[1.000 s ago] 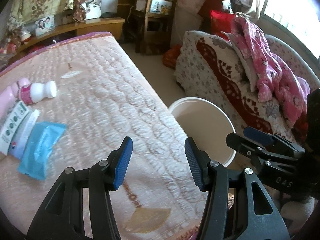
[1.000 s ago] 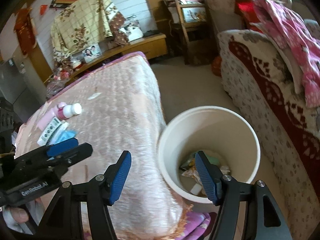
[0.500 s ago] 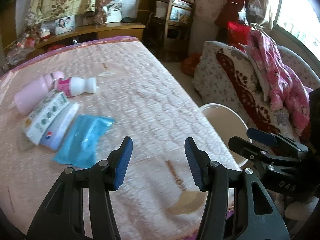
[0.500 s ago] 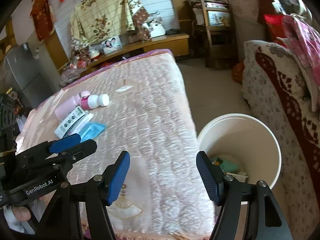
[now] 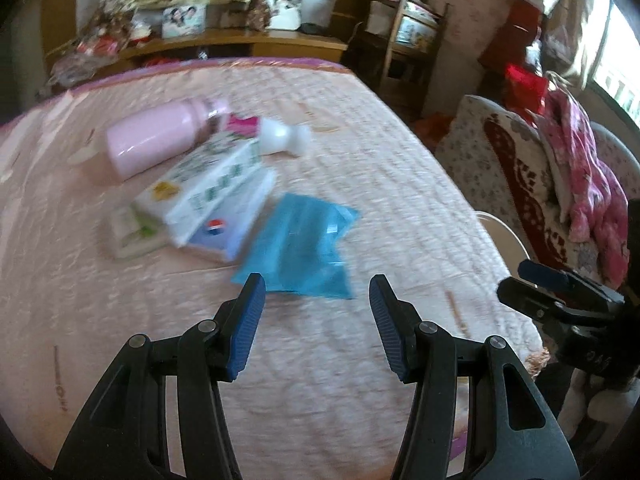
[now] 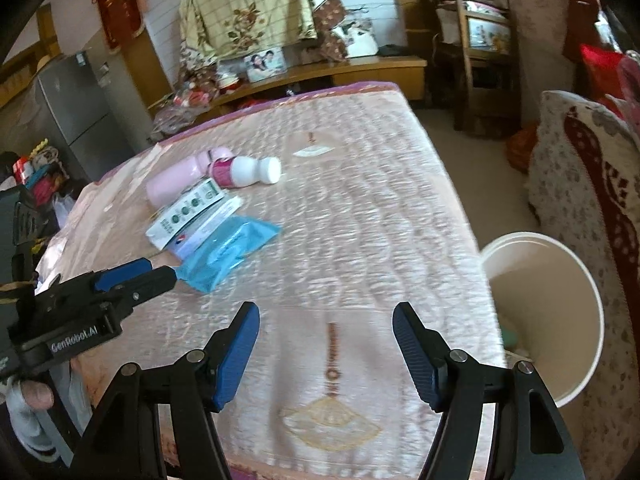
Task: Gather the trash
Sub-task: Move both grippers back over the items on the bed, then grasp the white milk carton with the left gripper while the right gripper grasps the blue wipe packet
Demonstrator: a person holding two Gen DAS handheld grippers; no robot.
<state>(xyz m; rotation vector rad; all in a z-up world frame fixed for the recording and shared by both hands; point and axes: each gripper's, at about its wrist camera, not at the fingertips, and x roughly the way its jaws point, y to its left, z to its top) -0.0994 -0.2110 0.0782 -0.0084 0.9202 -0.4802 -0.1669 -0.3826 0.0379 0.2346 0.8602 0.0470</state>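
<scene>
Both claws gape, empty | right view only: bucket (image 6: 560,280) interior | left: blue packet (image 5: 298,248) close

Two claws are in view: the left claw (image 5: 317,322) and the right claw (image 6: 326,354). Ahead of the left claw on the bed (image 6: 360,208) lie five pieces of trash: one blue packet (image 5: 298,248), one pink bottle (image 5: 154,142), one small white bottle (image 5: 276,136), one white carton (image 5: 212,184) and one flat white wrapper (image 5: 236,222). To the right of the right claw stands one white bucket (image 6: 560,280).
</scene>
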